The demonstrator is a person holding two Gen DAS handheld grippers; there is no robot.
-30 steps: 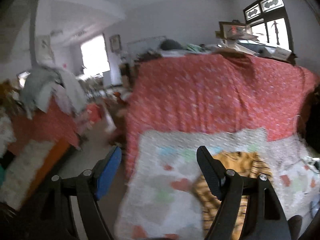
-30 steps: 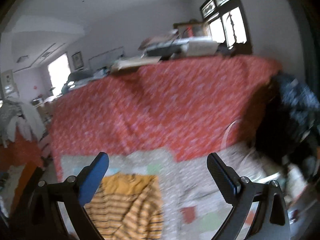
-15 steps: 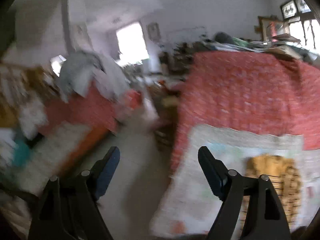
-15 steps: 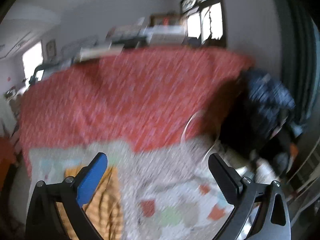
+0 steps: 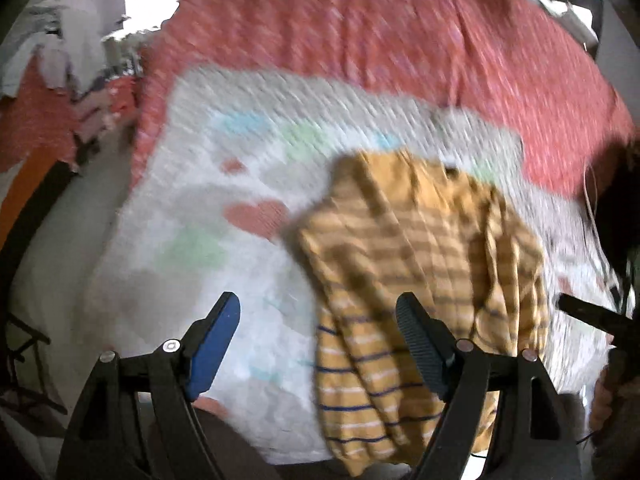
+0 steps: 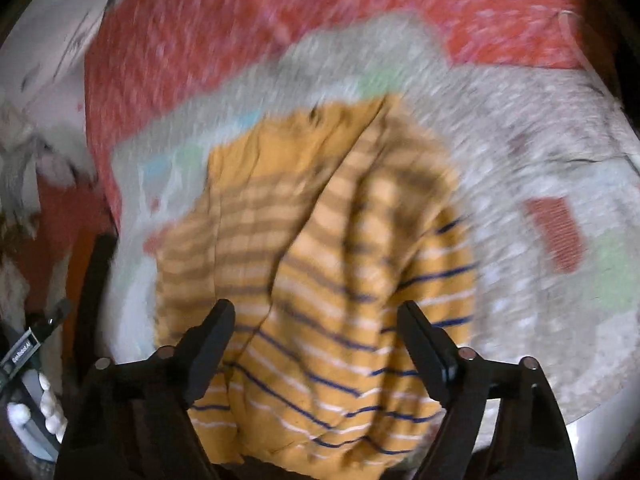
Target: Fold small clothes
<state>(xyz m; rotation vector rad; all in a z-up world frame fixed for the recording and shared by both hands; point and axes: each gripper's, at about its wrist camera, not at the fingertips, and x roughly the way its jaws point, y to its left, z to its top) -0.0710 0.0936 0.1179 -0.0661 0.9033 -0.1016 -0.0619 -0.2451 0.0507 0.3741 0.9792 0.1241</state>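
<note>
A small mustard-yellow shirt with dark and white stripes lies rumpled on a white patterned blanket. My left gripper is open and empty, above the blanket at the shirt's left edge. In the right wrist view the same shirt fills the middle, creased lengthwise. My right gripper is open and empty, hovering over the shirt's near hem. Both views are motion-blurred.
A red patterned cover drapes the furniture behind the blanket. The blanket's near edge drops off at the lower right. The other gripper shows at the far left. Cluttered furniture stands at the left.
Both grippers have tilted down from facing the room to looking at the blanket and shirt, and moved closer to the shirt. Both stay open.
</note>
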